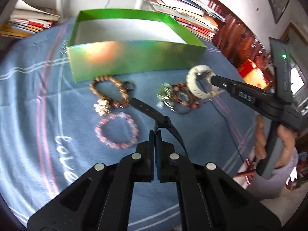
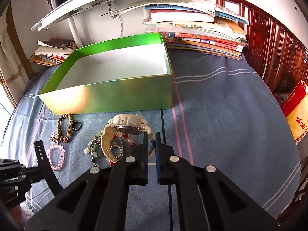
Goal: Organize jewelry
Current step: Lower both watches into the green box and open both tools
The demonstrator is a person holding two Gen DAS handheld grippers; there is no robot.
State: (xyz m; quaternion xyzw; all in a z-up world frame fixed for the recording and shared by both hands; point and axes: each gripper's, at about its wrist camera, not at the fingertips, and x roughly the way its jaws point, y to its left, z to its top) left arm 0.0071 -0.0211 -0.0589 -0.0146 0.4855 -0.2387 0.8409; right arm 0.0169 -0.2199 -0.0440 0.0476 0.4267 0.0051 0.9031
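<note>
An open green box [image 1: 134, 61] [image 2: 107, 96] with a white floor stands on the blue cloth. My left gripper [image 1: 155, 132] is shut on a black watch strap [image 1: 146, 109], also seen in the right wrist view [image 2: 43, 157]. My right gripper [image 2: 151, 136] [image 1: 204, 77] is shut on the band of a white watch [image 2: 127, 125] [image 1: 198, 82], lifted above a red bead bracelet [image 1: 182, 96]. A brown bead bracelet [image 1: 107, 92] [image 2: 65, 127], a pink bead bracelet [image 1: 115, 132] [image 2: 56, 157] and a dark ring [image 2: 77, 125] lie in front of the box.
Book stacks [image 2: 196, 32] [image 1: 28, 23] line the far edge of the table. A white lamp stand [image 2: 75, 27] rises behind the box. A carved wooden cabinet [image 2: 273, 53] is at the right. A green-and-silver trinket [image 1: 165, 96] lies by the red bracelet.
</note>
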